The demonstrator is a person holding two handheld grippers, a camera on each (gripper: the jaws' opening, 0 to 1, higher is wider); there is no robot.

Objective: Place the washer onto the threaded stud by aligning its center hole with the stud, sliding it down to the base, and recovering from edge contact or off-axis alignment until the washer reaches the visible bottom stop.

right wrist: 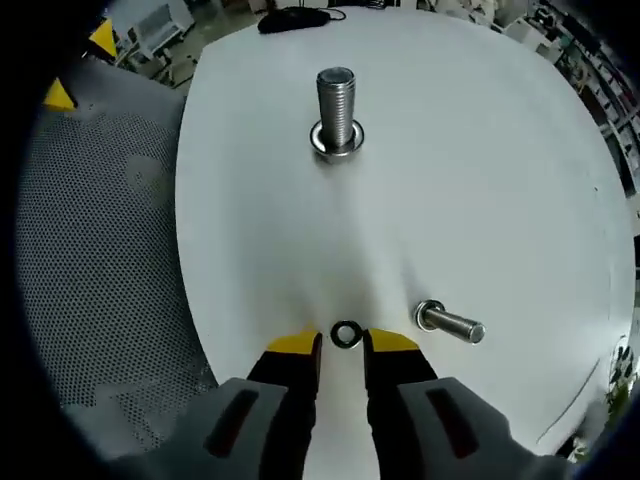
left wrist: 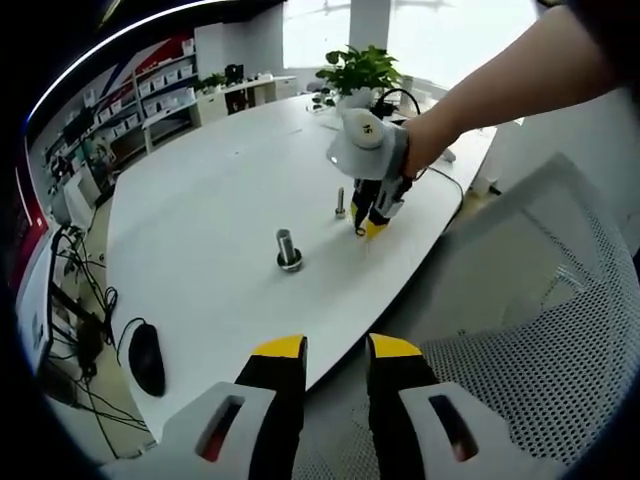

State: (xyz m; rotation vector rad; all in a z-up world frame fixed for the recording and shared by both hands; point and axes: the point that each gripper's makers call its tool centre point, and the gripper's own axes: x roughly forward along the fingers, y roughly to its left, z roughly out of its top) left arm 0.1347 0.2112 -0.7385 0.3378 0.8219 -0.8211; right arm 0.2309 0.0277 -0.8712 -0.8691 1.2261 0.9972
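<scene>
Right claw (right wrist: 343, 345), jaws narrowly apart, brackets the small washer (right wrist: 345, 334) flat on the white tabletop (right wrist: 480, 180), lining up a pinch before carrying it to the upright threaded stud (right wrist: 336, 110); left claw (left wrist: 335, 350) waits open off the edge.

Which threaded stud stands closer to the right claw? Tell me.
The thin stud, just beside the right claw and the washer. The thick stud stands far off up the table.
</scene>
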